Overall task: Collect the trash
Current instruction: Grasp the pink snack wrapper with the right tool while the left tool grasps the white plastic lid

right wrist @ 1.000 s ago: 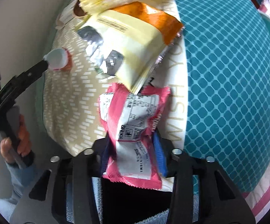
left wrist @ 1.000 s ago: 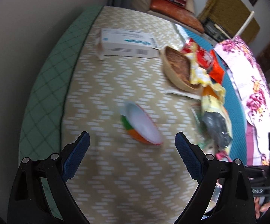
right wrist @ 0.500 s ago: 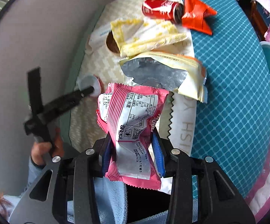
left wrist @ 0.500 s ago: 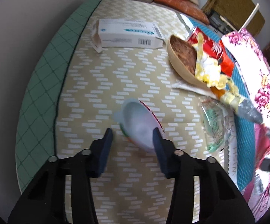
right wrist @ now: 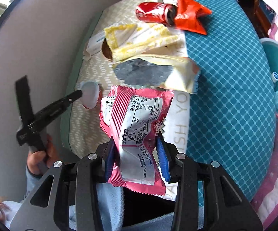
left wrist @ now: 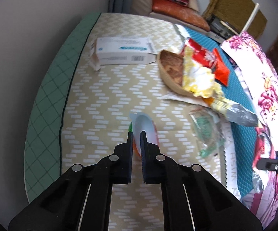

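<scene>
A small plastic cup (left wrist: pixel 146 124), white inside and orange-green outside, lies tipped on the beige zigzag cover (left wrist: pixel 104 104). My left gripper (left wrist: pixel 137 133) is shut on the cup's rim; the right wrist view shows the same gripper (right wrist: pixel 78 94) and cup (right wrist: pixel 90 94). My right gripper (right wrist: pixel 135 140) is shut on a pink snack wrapper (right wrist: pixel 139 119) and holds it above the bed. Loose trash on the bed: a yellow and silver foil bag (right wrist: pixel 154 71), a yellow wrapper (right wrist: pixel 142 38), a red can (right wrist: pixel 154 12) and a red wrapper (right wrist: pixel 190 17).
A white carton (left wrist: pixel 123 52) and a woven bowl (left wrist: pixel 169 67) lie further back. A clear green-printed wrapper (left wrist: pixel 206 132) lies right of the cup. A grey wall runs along the left; a floral blanket (left wrist: pixel 264 80) and a teal quilt (right wrist: pixel 225 77) lie on the right.
My left jaws went from wide open to shut on the cup. My right gripper rose with the pink wrapper, so more of the bed shows below it.
</scene>
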A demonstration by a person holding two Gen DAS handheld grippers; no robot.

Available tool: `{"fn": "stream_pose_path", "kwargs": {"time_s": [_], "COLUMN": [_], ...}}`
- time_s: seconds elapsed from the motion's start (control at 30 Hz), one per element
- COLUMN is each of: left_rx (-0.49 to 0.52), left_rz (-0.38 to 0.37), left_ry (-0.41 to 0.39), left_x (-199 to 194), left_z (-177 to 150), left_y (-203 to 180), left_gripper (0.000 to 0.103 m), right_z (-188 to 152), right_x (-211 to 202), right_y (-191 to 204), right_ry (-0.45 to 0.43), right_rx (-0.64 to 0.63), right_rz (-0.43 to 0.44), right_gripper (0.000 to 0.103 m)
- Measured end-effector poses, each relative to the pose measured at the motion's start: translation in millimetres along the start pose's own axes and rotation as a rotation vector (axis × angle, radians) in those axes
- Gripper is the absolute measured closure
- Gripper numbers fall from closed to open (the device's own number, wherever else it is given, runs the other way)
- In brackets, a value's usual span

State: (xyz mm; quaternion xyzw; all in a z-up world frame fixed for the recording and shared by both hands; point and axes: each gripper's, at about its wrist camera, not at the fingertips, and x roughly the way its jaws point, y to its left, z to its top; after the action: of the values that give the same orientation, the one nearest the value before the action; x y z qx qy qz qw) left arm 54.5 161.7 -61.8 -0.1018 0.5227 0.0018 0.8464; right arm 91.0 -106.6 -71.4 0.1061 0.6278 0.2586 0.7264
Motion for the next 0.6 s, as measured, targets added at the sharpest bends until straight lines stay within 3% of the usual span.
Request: {"fn": "stream_pose_path", "kwargs": {"time_s": [0.13, 0.37, 0.47, 0.53, 0.6], "left_rx": [0.04, -0.024, -0.035, -0.044, -0.048], "left_rz": [0.004, -0.009, -0.026, -0.031, -0.03], "left_ry": [0.022, 0.097, 0.105, 0.097, 0.081], "left_x": [5, 28, 32, 34, 35], "left_z": [-4, -10, -11, -12, -11], "left_y": [-11, 1, 3, 3, 0], "left_gripper": [0.095, 0.091, 0.074, 0.05, 0.048], "right_z": [-9, -25, -31, -36, -40], "right_x": [-3, -7, -13, -18, -23], "right_y": [-15, -32, -33, -31, -30], "right_ry": [-0.005, 0.008, 0.004, -0.001, -0.008], "right_rx": [0.033, 0.069, 0.068, 0.062, 0.057], "right_rz": [-0.004, 0.001, -0.002, -0.005, -0.01], "right_gripper": [0.066, 0.066, 0.066, 0.066, 0.066]}}
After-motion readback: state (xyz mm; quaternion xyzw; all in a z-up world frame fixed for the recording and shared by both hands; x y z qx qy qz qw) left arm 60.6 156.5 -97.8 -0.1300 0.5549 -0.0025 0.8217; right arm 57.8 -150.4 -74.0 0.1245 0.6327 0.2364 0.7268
